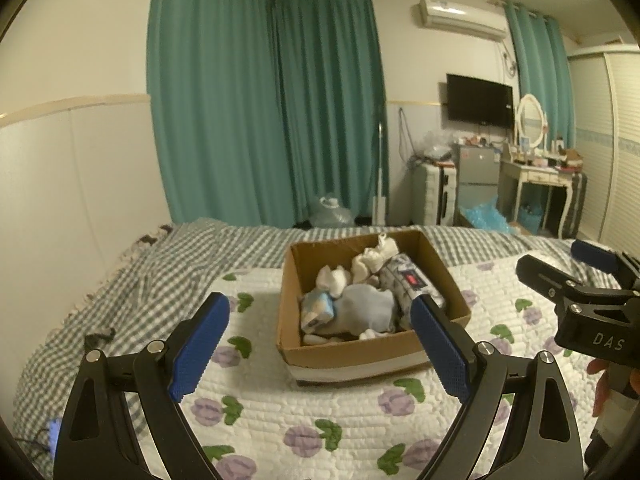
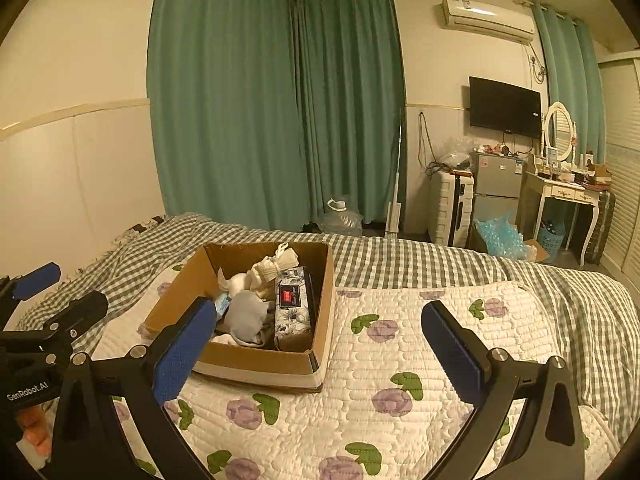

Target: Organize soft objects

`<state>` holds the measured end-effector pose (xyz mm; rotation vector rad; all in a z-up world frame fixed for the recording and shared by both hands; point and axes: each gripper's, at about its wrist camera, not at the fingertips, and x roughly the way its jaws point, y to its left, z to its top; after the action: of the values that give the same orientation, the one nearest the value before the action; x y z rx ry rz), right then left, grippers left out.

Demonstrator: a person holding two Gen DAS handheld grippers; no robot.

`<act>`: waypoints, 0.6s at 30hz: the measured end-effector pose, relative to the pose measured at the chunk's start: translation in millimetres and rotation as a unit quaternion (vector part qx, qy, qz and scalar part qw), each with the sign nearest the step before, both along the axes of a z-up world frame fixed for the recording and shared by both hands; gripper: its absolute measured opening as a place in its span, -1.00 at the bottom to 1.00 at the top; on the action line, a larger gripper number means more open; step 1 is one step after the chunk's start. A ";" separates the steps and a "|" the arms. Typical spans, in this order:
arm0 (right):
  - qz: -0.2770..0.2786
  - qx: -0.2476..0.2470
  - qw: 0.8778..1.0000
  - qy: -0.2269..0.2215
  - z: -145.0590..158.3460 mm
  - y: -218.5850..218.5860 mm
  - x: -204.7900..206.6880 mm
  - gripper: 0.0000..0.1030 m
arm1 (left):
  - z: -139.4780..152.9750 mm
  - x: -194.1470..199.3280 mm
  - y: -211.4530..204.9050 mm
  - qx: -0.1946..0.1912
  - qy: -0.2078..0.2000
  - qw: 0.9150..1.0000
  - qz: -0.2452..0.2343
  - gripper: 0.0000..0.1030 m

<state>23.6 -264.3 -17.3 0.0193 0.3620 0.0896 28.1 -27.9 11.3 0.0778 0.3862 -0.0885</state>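
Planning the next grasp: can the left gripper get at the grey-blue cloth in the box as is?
Probably yes. The left gripper is open and faces the cardboard box, whose top is open. The grey-blue cloth lies on top near the front; only the low front wall intervenes.

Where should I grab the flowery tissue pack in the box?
Probably from above, across its long sides near the middle. The tissue pack lies flat along one wall of the box, with soft cloths against its other side, so the fingers would have to slip in beside it.

Brown box [image 1: 356, 354], purple-flowered white quilt [image 1: 320, 420]
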 end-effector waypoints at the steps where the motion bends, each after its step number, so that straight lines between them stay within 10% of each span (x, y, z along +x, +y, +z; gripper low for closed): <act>1: 0.001 -0.001 1.000 0.001 -0.9 0.6 0.8 1.00 | -0.5 0.3 0.1 0.000 0.001 1.000 0.000 0.81; 18: 0.011 -0.007 1.000 0.009 -3.5 10.9 4.3 1.00 | -2.2 0.8 1.6 -0.001 0.006 1.000 0.001 0.81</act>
<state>27.9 -253.4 -20.8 0.0015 0.3805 0.1088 28.9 -26.3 9.1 0.0745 0.3971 -0.0881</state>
